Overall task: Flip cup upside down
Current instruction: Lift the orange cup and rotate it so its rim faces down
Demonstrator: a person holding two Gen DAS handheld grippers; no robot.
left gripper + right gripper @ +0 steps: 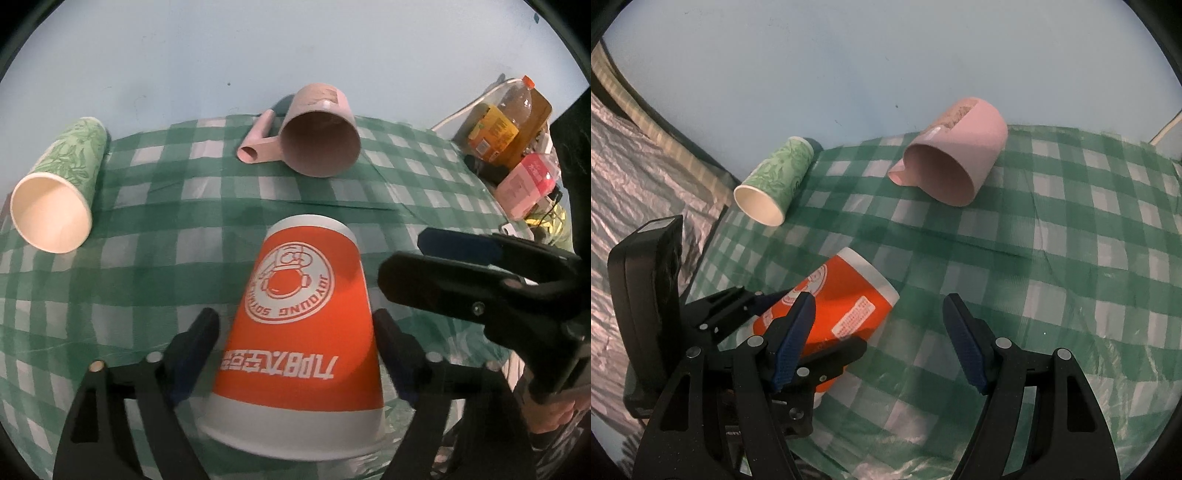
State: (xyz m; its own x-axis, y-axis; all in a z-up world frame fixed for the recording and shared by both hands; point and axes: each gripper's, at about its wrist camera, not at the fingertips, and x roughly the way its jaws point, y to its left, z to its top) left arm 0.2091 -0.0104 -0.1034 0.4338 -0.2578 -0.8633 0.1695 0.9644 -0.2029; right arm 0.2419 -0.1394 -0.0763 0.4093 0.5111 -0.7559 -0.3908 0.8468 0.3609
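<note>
An orange and white paper cup (306, 325) lies tilted between my left gripper's fingers, base pointing away, rim toward the camera. My left gripper (295, 332) is closed on it, fingers pressed against both sides. The right wrist view shows the same cup (846, 295) held by the left gripper (809, 332) just above the green checked tablecloth (1034, 277). My right gripper (879, 325) is open and empty, right of the cup; it also shows in the left wrist view (417, 254).
A green patterned paper cup (62, 184) (775, 177) lies on its side at the left. A pink mug with a handle (317, 136) (956, 162) lies on its side at the back. Bottles (506, 122) and a pink box (524, 184) stand at the right edge.
</note>
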